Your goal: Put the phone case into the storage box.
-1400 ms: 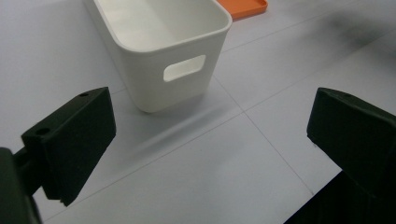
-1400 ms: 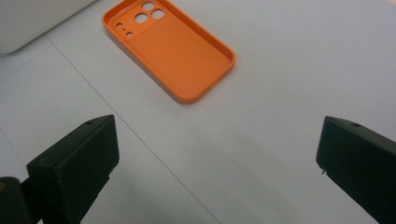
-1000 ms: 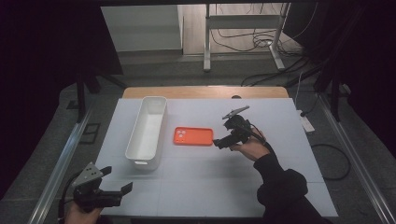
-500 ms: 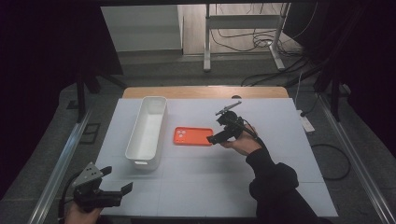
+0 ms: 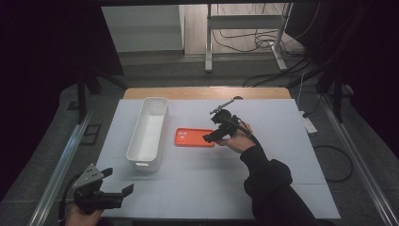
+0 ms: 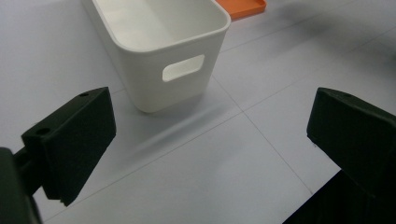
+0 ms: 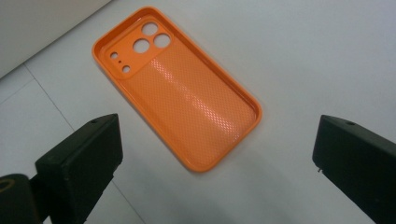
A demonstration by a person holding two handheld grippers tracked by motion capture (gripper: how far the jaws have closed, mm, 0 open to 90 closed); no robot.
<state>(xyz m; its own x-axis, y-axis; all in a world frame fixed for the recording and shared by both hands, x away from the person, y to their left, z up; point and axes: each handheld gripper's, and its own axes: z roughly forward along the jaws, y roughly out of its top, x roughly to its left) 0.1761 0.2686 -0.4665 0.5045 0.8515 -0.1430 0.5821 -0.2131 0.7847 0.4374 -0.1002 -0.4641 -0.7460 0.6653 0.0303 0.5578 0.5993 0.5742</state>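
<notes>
High view shows my right tongs hovering at the right end of the orange phone case, which lies flat (inner side up) on the white worktop, just beside the long white bin. In the right gripper view their jaws stand wide apart with the case between and beyond them, holding nothing. My left tongs wait near the worktop's front left corner, also spread wide and empty, facing the bin's handle end.
</notes>
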